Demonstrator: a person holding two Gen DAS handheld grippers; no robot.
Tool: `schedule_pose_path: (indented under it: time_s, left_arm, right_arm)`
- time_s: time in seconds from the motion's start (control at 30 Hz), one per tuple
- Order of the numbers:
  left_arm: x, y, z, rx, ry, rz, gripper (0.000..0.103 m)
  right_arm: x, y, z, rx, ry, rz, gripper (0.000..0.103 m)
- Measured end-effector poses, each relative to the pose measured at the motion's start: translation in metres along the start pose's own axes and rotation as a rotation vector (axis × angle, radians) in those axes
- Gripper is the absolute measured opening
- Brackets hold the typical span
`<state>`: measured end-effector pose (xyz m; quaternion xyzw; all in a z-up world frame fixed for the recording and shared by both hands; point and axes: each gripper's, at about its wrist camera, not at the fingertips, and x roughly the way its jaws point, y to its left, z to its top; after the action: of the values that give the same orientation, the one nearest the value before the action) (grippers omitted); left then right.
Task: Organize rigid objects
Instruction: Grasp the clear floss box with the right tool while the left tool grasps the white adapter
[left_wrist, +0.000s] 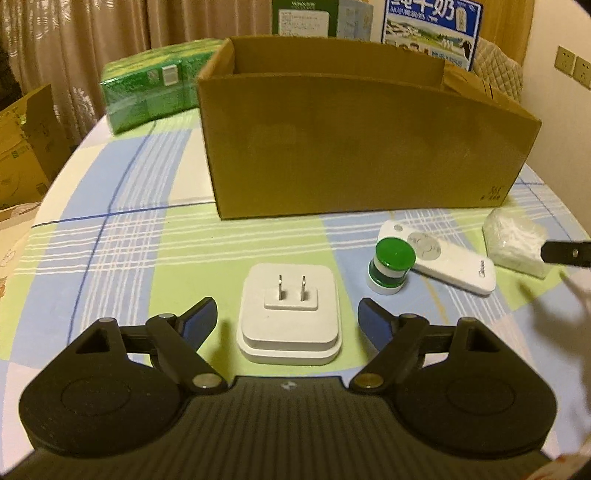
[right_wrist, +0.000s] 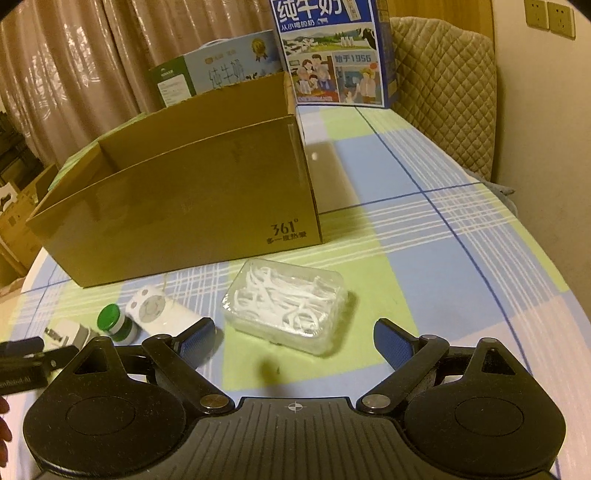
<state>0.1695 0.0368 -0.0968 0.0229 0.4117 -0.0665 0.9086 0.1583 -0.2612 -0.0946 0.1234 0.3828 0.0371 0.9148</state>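
Several cartons ring plaid tablecloth (left_wrist: 147, 236), curtains (left_wrist: 92, 37) behind.

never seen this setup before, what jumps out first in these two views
The big open cardboard box dominates the checked tablecloth, standing just behind the small items. In front of it, the left gripper has its jaws spread wide around a white plug adapter lying prongs up. The right gripper, also open, faces a clear case of floss picks, with a green-capped bottle and white remote between.

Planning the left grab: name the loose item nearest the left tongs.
The white square plug adapter, prongs up, lying between the open left tongs; the others lie further right.
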Motion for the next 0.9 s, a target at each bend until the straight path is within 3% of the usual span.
schedule_pose_path:
  time_s: [0.27,0.7,0.9]
  left_arm:
    - [0.017,-0.004,0.002,0.036,0.029,-0.007,0.060]
    - [0.014,0.001,0.001,-0.028,0.013,-0.034,0.060]
    - [0.014,0.002,0.000,-0.041,0.007,-0.040,0.060]
  right_arm:
    - [0.016,0.002,0.004,0.008,0.012,-0.002,0.090]
    - [0.049,0.011,0.011,0.114,0.036,-0.041,0.094]
    - [0.068,0.031,0.017,0.003,0.045,-0.111,0.094]
